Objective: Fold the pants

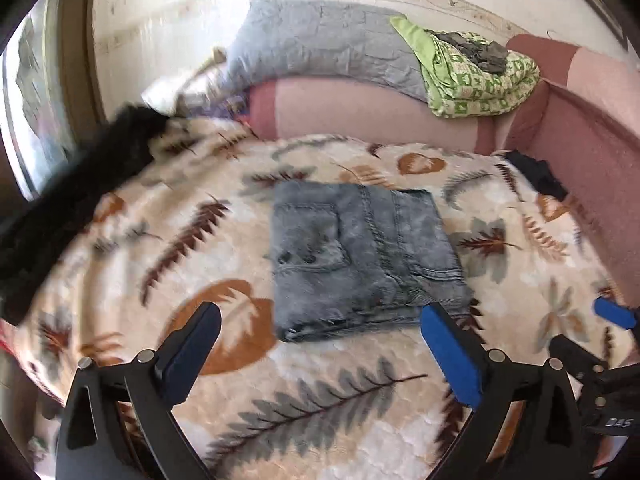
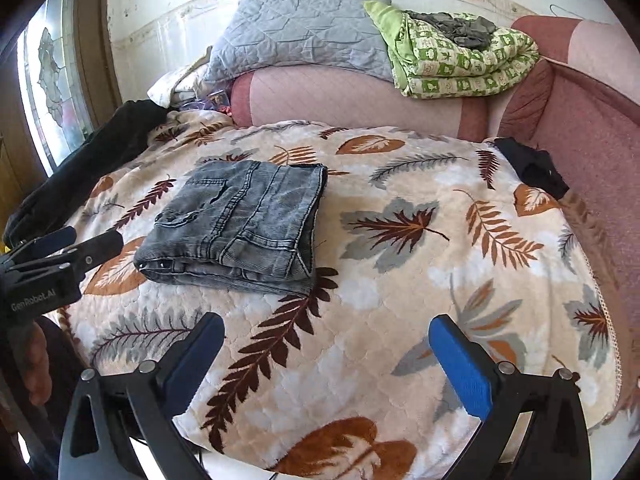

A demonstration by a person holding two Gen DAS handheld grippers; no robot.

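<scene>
Folded grey pants (image 2: 236,226) lie as a compact rectangle on the leaf-print blanket (image 2: 400,280), pocket side up. Left gripper (image 1: 320,332) hovers just short of the pants' near edge, fingers spread, holding nothing. Right gripper (image 2: 326,344) hangs over bare blanket to the pants' right, fingers likewise spread and empty. A black garment (image 2: 532,168) lies at the far right.

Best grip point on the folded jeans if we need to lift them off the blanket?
Take the folded jeans at the thick near edge, where the stacked layers face the camera, coming in low from the near side. Both the left gripper and the right gripper are open and empty; the left is closer.
</scene>
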